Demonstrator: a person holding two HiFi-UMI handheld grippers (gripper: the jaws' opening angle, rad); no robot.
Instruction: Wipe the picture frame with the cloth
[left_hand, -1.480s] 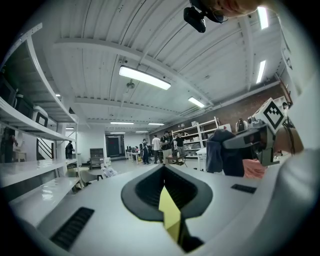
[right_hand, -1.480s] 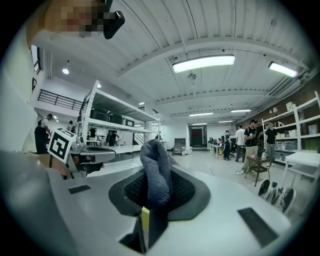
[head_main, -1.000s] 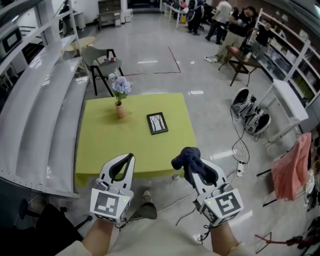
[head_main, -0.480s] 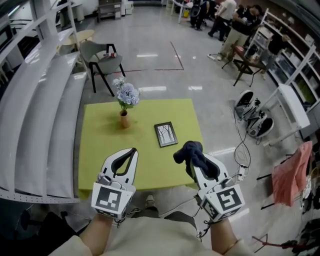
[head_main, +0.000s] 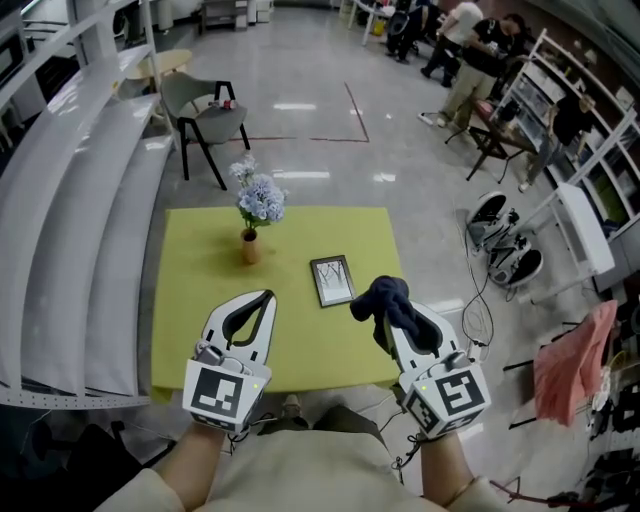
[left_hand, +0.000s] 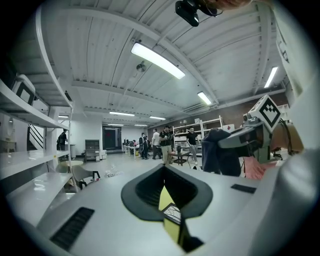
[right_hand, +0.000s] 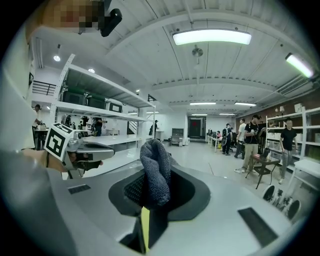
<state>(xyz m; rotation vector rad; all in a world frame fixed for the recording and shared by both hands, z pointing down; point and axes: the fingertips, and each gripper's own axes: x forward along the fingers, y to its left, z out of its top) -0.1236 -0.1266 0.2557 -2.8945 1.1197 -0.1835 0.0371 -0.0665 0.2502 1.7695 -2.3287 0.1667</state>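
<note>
Dark knit cloth (head_main: 385, 300) bunched, black-rimmed picture frame (head_main: 333, 280) lying flat

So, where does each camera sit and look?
Head view: on the head, steeply down at the table, picture frame, left gripper, right gripper, forearms.
Left gripper view: on that gripper, along its shut jaws across the room; right gripper at right.
Right gripper view: along jaws shut on the cloth; left gripper at left.
Shared: all three show the cloth.

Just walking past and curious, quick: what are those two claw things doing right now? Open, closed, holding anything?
Left gripper: closed, nothing in it.
Right gripper: closed on the dark cloth.
</note>
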